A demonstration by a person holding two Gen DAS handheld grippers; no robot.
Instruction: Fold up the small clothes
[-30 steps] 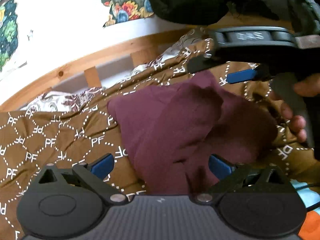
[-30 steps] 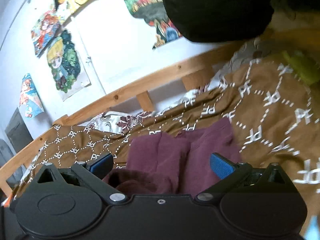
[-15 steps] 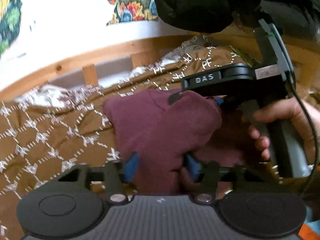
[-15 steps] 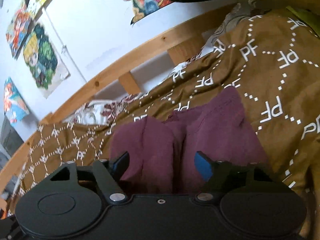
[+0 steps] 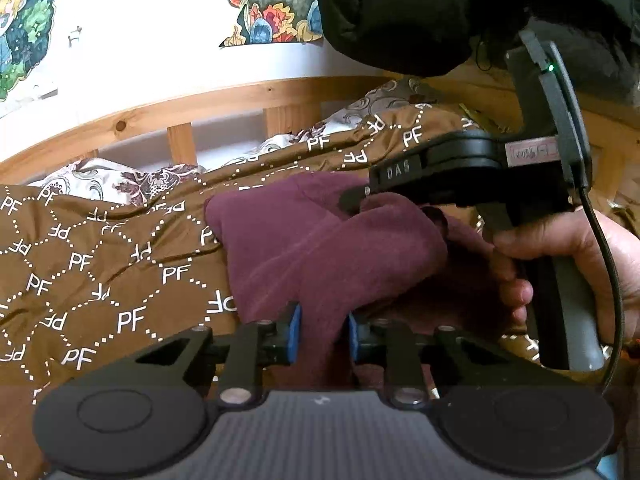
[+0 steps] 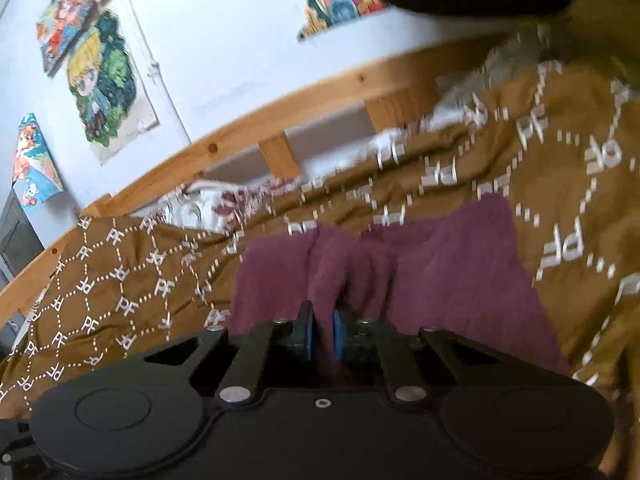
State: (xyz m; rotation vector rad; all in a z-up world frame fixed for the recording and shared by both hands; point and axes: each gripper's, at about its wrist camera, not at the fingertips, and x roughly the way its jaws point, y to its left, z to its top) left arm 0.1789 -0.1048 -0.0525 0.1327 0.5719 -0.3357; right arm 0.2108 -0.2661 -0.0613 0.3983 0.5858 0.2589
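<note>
Both tools are pinching the maroon garment (image 5: pixel 320 248) lying on the brown bedspread (image 5: pixel 100 272): the left tool (image 5: pixel 322 338) is gripping its near edge, the right tool (image 6: pixel 323 334) a bunched ridge (slightly blurred). Two grips probably let the cloth be lifted evenly for a fold.

white wall (image 6: pixel 240 40) with colourful cartoon posters (image 6: pixel 102 80) stuck on | pine bed rail (image 5: pixel 224 100) with short slats along the wall | bed covered in a brown PF-print quilt (image 5: pixel 100 280) | floral sheet (image 5: pixel 100 180) peeking out behind
</note>
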